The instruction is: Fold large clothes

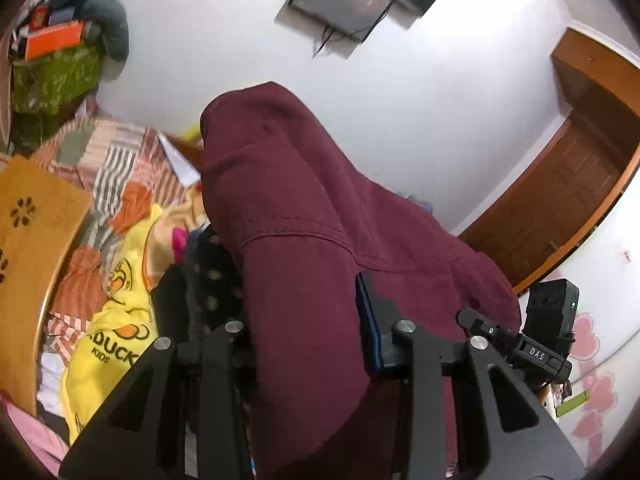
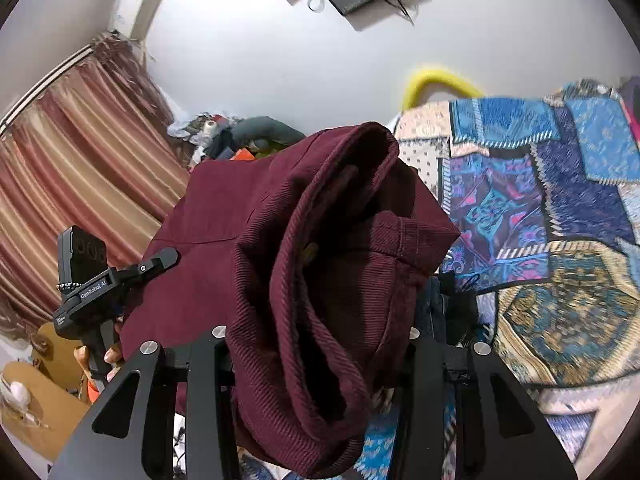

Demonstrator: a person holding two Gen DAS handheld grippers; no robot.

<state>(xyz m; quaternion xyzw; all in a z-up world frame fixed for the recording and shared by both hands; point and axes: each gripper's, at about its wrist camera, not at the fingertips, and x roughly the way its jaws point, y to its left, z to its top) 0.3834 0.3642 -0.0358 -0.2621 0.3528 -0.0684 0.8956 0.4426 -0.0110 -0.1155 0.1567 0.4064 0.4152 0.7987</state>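
Left gripper (image 1: pixel 306 300) and right gripper (image 2: pixel 320 336): fingers of each clamped on the maroon corduroy garment (image 2: pixel 320 240), held aloft between them. Below: yellow duck-print garment (image 1: pixel 116 320) on the patchwork bed (image 1: pixel 116 160). Beyond: wall-mounted television (image 1: pixel 344 0).

The left gripper (image 1: pixel 304 304) is a matte black frame of angular struts with triangular cut-outs, round silver screw heads at its joints and a blue pad on the inner face of one of its fingers (image 1: pixel 366 320). The right gripper (image 2: pixel 320 332) has the same black struts and silver screws. In the right wrist view, the left one's handle carries white "GenRobot.AI" lettering, with the bare fingertips of the person's hand (image 2: pixel 108 356) wrapped round it.
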